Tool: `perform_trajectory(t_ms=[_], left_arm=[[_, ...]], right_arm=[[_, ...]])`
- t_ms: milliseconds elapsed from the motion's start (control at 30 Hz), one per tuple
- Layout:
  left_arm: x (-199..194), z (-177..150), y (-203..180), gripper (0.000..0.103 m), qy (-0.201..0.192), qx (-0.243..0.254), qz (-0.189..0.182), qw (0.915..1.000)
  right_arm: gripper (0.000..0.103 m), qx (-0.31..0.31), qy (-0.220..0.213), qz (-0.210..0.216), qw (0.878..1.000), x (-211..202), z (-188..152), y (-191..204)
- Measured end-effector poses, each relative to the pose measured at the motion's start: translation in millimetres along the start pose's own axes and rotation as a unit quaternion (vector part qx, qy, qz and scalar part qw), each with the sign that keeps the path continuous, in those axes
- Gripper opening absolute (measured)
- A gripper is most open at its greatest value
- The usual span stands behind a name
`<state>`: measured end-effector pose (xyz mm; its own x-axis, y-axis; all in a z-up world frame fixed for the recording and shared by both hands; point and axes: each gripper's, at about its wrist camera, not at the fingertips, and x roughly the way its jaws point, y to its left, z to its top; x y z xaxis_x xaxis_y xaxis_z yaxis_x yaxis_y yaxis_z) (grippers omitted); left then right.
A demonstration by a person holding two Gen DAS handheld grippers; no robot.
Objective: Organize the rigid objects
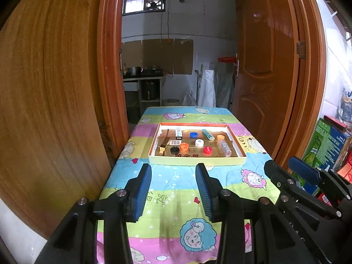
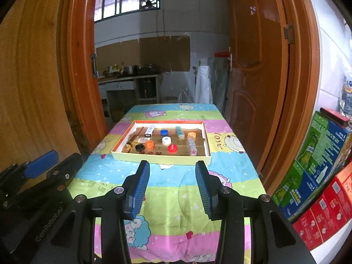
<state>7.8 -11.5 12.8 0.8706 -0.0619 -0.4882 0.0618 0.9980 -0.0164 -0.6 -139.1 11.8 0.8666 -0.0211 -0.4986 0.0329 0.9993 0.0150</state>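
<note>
A shallow cardboard tray (image 1: 195, 160) (image 2: 160, 158) lies mid-table on a colourful cartoon cloth. In it lie a blue cap (image 1: 193, 134) (image 2: 164, 132), a white cap (image 1: 199, 142), a red cap (image 1: 207, 150) (image 2: 172, 148), two orange caps (image 1: 184, 147) (image 1: 220, 136), a black cap (image 1: 175, 150), a teal tube (image 1: 208, 134), a clear small bottle (image 1: 224, 148) and small boxes (image 1: 178, 133). My left gripper (image 1: 173, 171) is open and empty, near of the tray. My right gripper (image 2: 172, 169) is open and empty beside it, and shows in the left wrist view (image 1: 286, 167).
The table (image 2: 176, 198) stands in a wooden doorway, door leaves (image 1: 44, 110) (image 2: 253, 77) on both sides. Stacked green and red cartons (image 2: 319, 165) stand on the right. A kitchen counter with pots (image 2: 129, 72) lies beyond.
</note>
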Motion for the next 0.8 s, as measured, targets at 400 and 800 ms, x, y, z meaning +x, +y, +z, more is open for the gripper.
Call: perform_trajectory(t_ms=[400,800], left_arm=[[0.5,-3.0,-1.1,0.042,0.002,0.004,-0.002,1.0],[0.7,-3.4,-1.1,0.042,0.002,0.004,-0.002,1.0]], right_arm=[[0.045,0.003,0.0,-0.002,1.0,-2.5,-4.0,-2.8],[0.045,0.004,-0.001,0.0,1.0,-2.8,-3.8,-2.5]])
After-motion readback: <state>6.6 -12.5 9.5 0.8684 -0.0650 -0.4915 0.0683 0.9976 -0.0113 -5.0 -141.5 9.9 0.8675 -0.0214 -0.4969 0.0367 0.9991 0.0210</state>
